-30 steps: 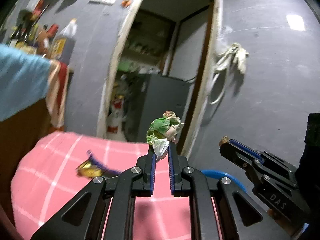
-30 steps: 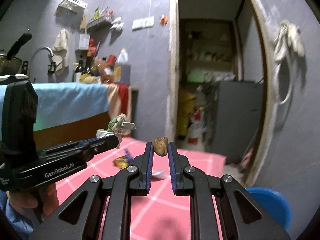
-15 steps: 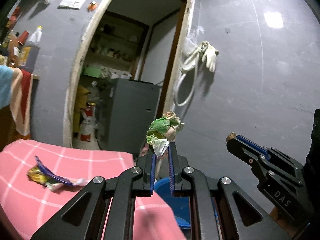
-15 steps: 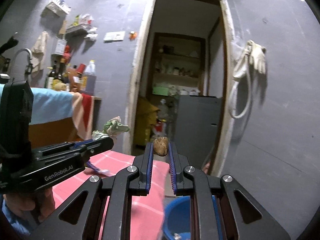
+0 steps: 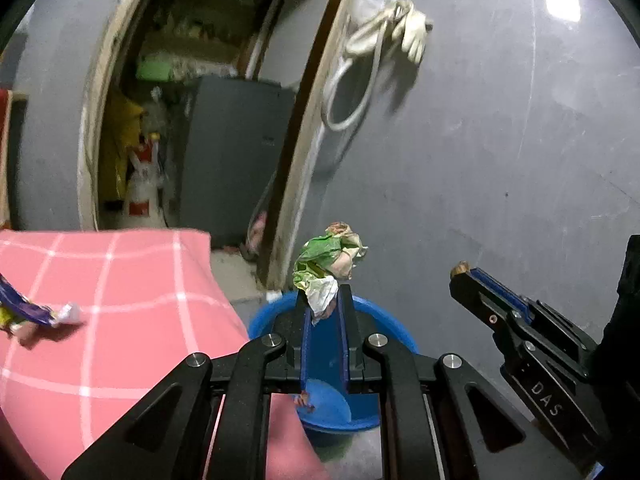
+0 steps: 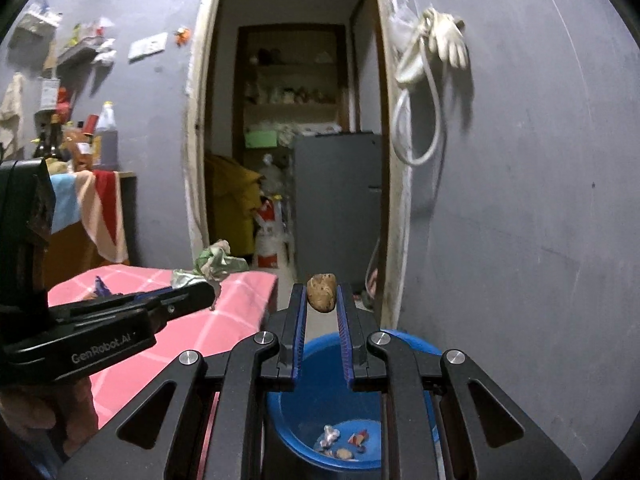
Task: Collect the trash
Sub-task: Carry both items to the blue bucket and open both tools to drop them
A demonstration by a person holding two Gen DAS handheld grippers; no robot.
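My left gripper (image 5: 323, 300) is shut on a crumpled green and white wrapper (image 5: 325, 264), held in the air above the near rim of a blue basin (image 5: 394, 330) on the floor. My right gripper (image 6: 321, 298) is shut on a small brown nut-like piece (image 6: 321, 291), also above the blue basin (image 6: 316, 408), which holds a few scraps (image 6: 340, 442). Each gripper shows in the other's view: the right gripper (image 5: 460, 270) at the right, the left gripper (image 6: 200, 292) with its wrapper (image 6: 216, 262) at the left. A purple and yellow wrapper (image 5: 24, 314) lies on the pink checked tablecloth (image 5: 120, 300).
The basin stands on the floor off the table's right corner, close to a grey wall (image 5: 500, 160). Behind is an open doorway (image 6: 296, 140) into a storeroom with a grey cabinet (image 6: 340, 200). A white hose and glove (image 6: 432, 52) hang on the wall. A hand (image 6: 44, 412) holds the left gripper.
Both grippers have swung to the right, from over the pink table to above the blue basin, still holding their pieces. The basin has come into view beneath the fingers.
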